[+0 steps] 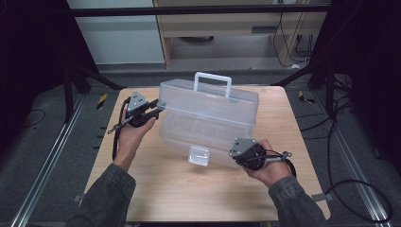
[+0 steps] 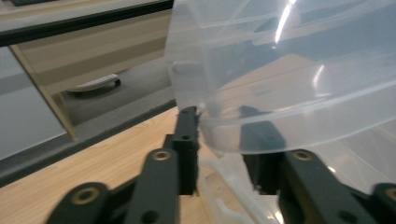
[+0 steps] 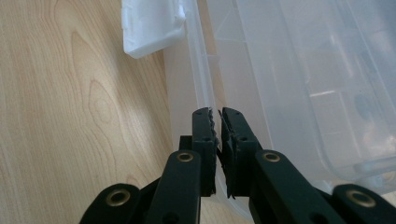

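Between the left gripper's (image 2: pixel 219 140) parted jaws sits the raised lid's (image 1: pixel 208 101) left rim; the right gripper (image 3: pixel 218 116) is clamped on the clear box's (image 1: pixel 198 137) near-right rim, mid-table (image 1: pixel 156 189). Best to keep that base pinned and lift the lid evenly.

High view: fixed overhead, facing forward and down across the whole table (image 1: pixel 189 189). Left gripper view: rides low, very close to the clear box (image 2: pixel 289 84) lid corner, facing the far cabinet. Right gripper view: close on the box's front rim, looking down. All share box and tabletop.
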`<action>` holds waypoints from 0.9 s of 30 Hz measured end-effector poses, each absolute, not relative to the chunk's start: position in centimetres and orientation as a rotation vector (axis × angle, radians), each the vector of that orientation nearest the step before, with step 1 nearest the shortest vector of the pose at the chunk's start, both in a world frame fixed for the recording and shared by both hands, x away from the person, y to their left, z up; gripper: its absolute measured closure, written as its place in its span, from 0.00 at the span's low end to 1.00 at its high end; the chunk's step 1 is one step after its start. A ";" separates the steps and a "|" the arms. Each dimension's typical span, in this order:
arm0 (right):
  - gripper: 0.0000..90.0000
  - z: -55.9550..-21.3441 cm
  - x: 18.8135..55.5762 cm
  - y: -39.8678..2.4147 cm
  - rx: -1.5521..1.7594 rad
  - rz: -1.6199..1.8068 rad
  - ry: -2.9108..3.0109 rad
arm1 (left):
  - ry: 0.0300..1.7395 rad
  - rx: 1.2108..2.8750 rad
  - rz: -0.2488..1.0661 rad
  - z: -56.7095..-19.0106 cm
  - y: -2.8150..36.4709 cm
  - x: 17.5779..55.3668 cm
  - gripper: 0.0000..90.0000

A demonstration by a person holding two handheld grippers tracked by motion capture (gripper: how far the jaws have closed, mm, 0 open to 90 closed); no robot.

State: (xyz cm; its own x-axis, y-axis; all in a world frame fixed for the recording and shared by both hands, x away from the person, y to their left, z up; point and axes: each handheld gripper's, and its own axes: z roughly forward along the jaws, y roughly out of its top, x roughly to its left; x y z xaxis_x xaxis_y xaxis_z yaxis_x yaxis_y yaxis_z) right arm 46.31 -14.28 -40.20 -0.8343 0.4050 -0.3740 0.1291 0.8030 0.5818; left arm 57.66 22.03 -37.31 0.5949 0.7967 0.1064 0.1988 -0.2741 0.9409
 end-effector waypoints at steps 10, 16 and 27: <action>0.94 -40.2 46.2 -14.5 0.399 0.763 2.496 | 0.874 1.810 0.764 -37.0 21.6 57.1 0.84; 0.94 -40.2 46.2 -15.0 0.395 0.769 2.511 | 0.893 1.816 0.770 -36.8 21.5 55.6 0.83; 0.92 -39.9 45.7 -16.0 0.351 0.725 2.534 | 0.931 1.802 0.774 -36.8 21.5 51.7 0.79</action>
